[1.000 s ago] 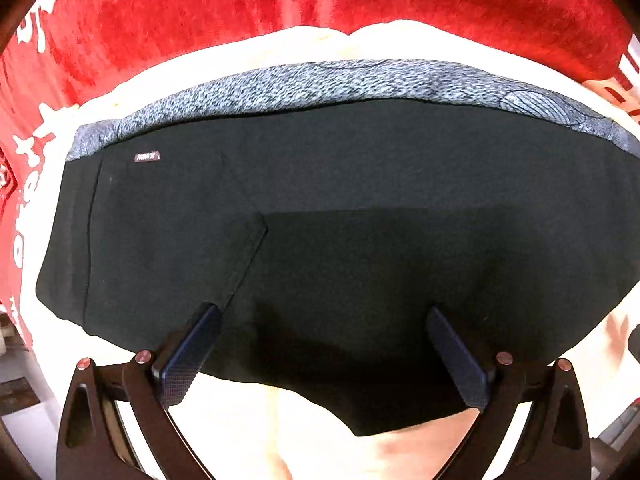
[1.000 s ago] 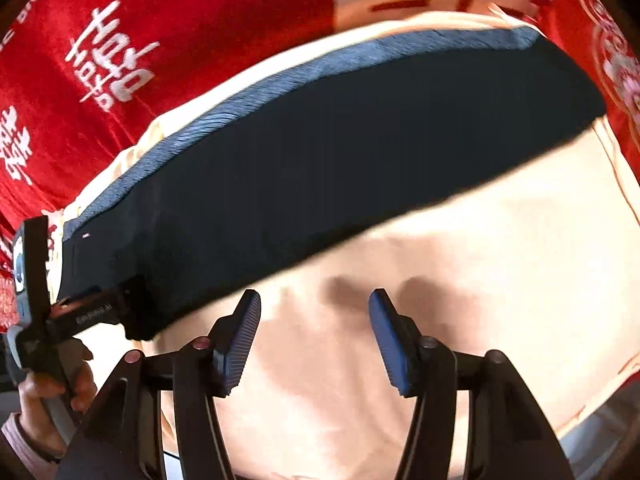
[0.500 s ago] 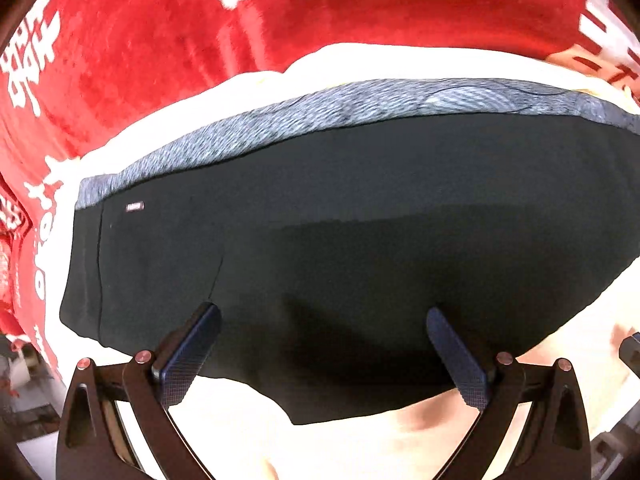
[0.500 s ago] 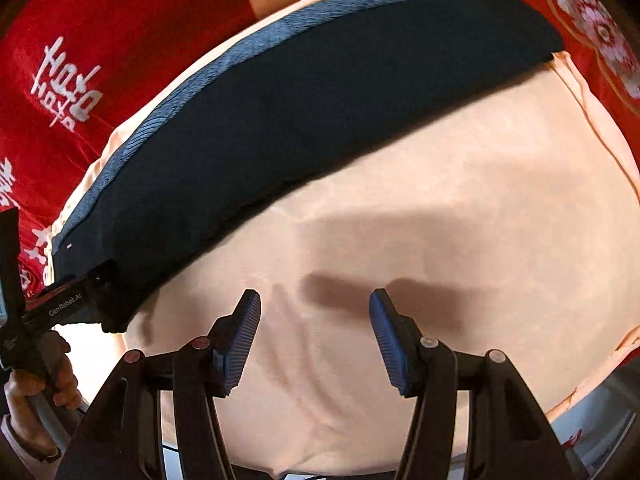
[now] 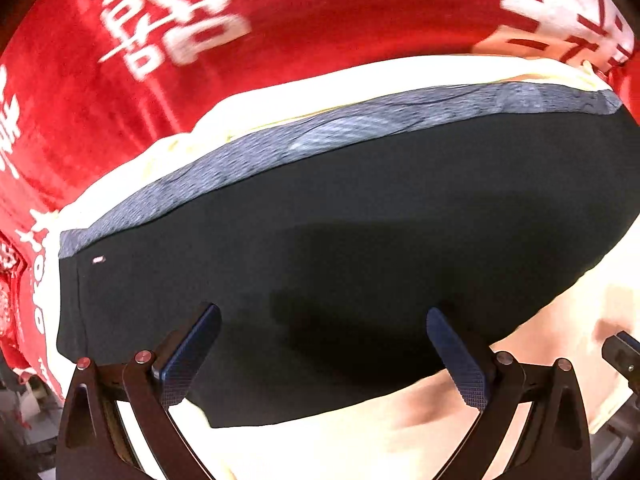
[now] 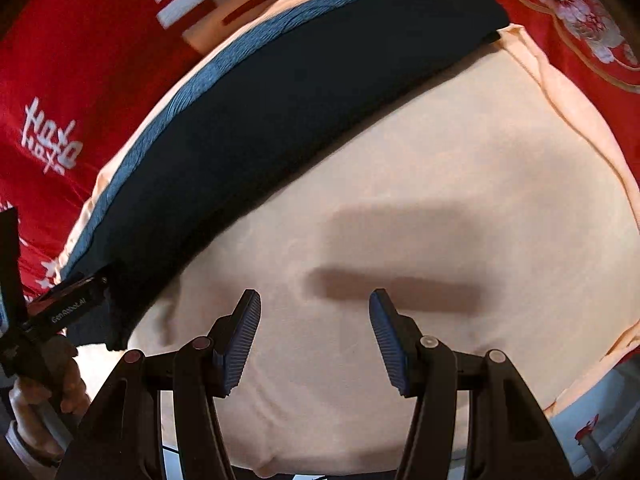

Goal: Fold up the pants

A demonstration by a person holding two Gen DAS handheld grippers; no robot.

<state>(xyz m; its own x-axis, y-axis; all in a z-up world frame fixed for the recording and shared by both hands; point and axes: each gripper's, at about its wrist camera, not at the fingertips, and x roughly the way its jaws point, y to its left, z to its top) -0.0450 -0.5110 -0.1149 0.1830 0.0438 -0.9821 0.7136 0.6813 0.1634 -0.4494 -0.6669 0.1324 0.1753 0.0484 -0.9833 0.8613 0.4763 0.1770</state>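
While the pants lie folded in a long dark band on the cream sheet, your left gripper hangs above them with its jaws spread wide and nothing between them. The grey waistband runs along the band's far edge, and a small label shows near its left end. Your right gripper points down at bare sheet just beside the pants' near edge, jaws about half open and empty; its shadow falls on the sheet ahead of the fingers. In the right wrist view you see your left hand gripping its tool at the pants' left end. A red blanket with white characters surrounds the sheet.
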